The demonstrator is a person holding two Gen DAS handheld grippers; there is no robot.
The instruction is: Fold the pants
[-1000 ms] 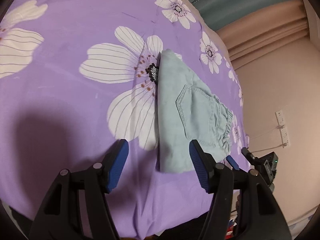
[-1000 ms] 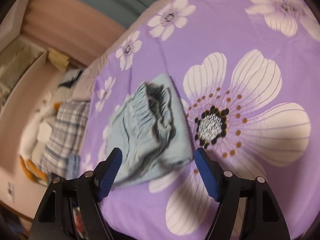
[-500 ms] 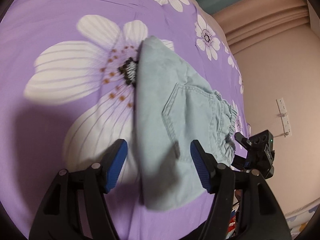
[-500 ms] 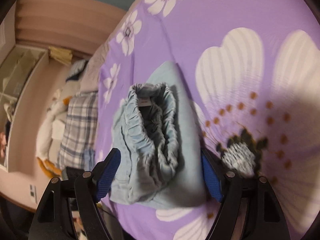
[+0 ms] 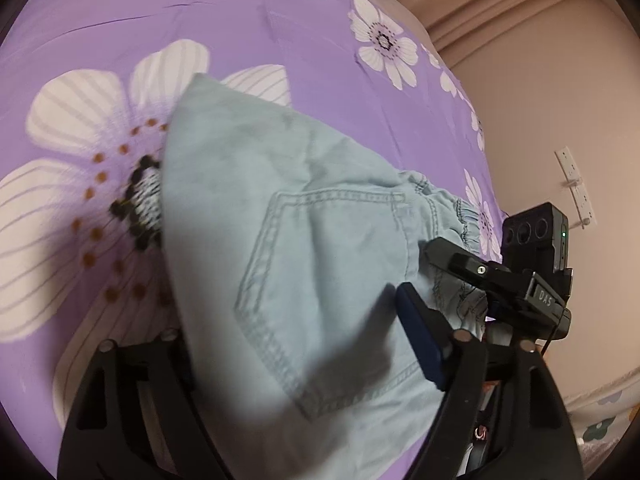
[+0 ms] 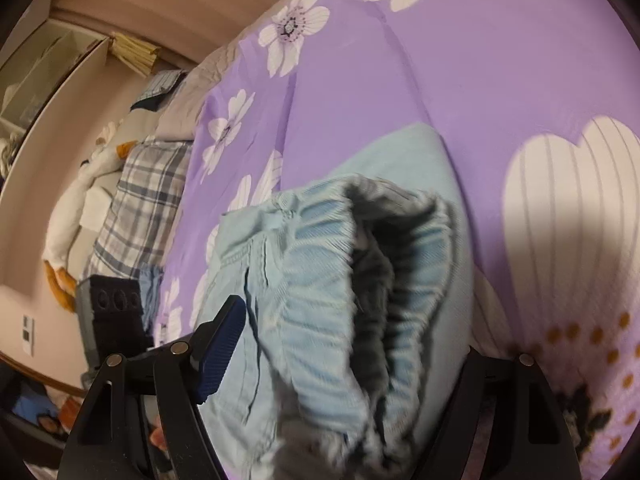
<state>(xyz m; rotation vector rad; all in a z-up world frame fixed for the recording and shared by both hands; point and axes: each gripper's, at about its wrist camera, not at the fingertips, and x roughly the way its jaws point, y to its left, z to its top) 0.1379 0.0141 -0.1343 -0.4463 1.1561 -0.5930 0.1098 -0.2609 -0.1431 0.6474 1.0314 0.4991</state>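
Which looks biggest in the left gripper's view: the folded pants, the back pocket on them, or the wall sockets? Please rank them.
As they appear in that view, largest first:
1. pants
2. back pocket, only part of the pants
3. wall sockets

The sockets are far off, so their true size against the pocket is unsure.

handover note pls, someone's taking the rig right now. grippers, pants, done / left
Left gripper: open, jaws straddling the folded edge of the pants by the back pocket; one finger is hidden under the fabric.
Right gripper: open, jaws either side of the elastic waistband, not clamped.
Pants: light blue, in a compact folded stack on the purple floral bedsheet.
Done: legs look folded over.
Left: probably grip both ends and make the final fold or tidy the stack; I can't tell which from here.
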